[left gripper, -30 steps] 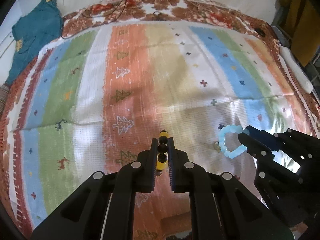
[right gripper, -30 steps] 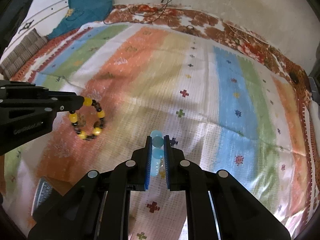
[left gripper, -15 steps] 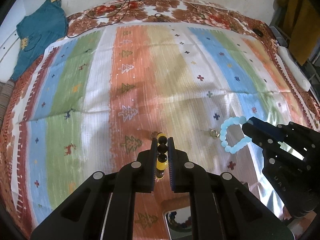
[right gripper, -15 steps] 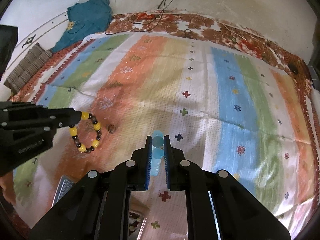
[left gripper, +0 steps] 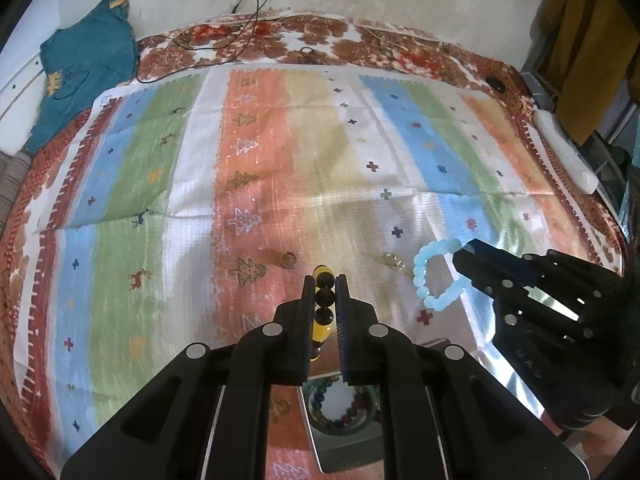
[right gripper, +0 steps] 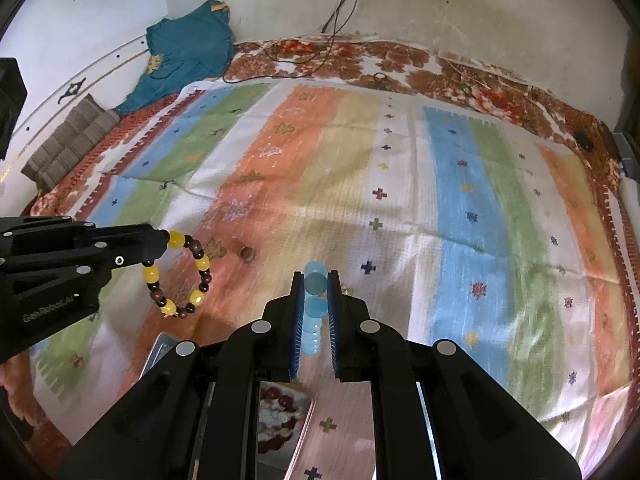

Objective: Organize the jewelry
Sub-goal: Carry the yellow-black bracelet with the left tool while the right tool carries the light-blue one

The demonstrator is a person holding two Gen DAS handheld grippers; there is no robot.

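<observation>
Above striped rug (left gripper: 280, 184) | left hand-held gripper (left gripper: 325, 280) clamps yellow-black bracelet (right gripper: 180, 276) | right hand-held gripper (right gripper: 316, 278) clamps blue bracelet (left gripper: 434, 276)

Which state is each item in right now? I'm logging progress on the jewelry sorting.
Left gripper: shut on the yellow and dark bead bracelet, held in the air.
Right gripper: shut on the light blue bead bracelet, also lifted.
Small brown ring: lying loose on the striped cloth.
Gold-colored piece: lying loose on the cloth.
</observation>
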